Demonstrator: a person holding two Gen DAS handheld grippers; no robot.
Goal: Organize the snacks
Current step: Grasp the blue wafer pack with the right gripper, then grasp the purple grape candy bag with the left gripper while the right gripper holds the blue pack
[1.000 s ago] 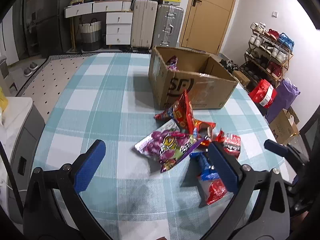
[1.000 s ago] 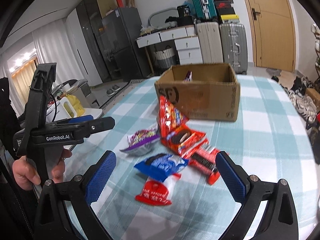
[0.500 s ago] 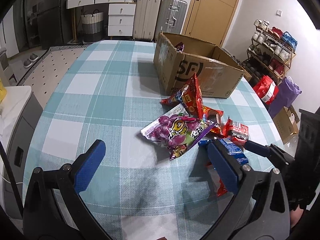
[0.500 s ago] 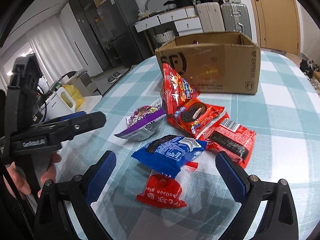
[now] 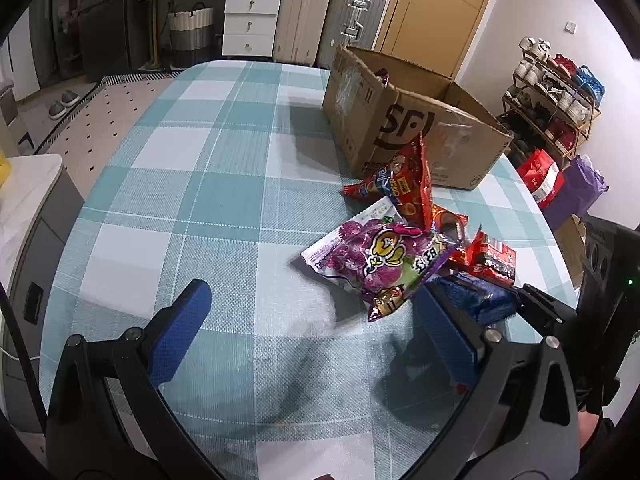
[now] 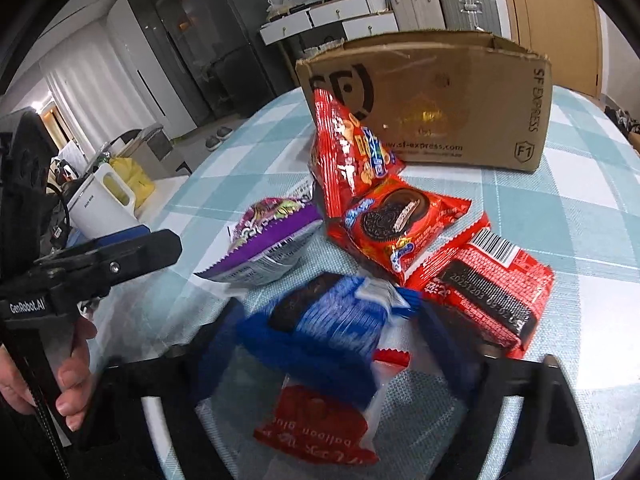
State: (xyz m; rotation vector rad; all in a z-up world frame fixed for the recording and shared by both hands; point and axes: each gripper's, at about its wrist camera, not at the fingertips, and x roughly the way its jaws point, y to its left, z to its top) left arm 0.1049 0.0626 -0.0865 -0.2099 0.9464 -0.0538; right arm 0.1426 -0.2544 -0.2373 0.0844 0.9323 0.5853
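A pile of snack packets lies on the checked tablecloth before an open SF cardboard box (image 5: 416,120) (image 6: 436,92). A purple candy bag (image 5: 380,260) (image 6: 264,244) lies nearest my left gripper (image 5: 320,336), which is open and empty just short of it. My right gripper (image 6: 332,344) is blurred, its blue pads on either side of a blue cookie packet (image 6: 340,320) (image 5: 480,300), still wide. A red balloon-glue packet (image 6: 320,428) lies under it. Red cookie packets (image 6: 400,220) and a red-black wafer packet (image 6: 492,292) lie beyond.
One packet (image 5: 382,76) shows inside the box. The table (image 5: 200,200) edge curves at the right, with shoe racks and bags (image 5: 560,176) beyond. Suitcases and drawers (image 5: 252,24) stand at the far wall. A white kettle (image 6: 104,204) sits left of the table.
Both grippers have moved forward toward the pile. My right gripper has dropped low over the blue cookie packet, its pads now around it. The left gripper has neared the purple bag.
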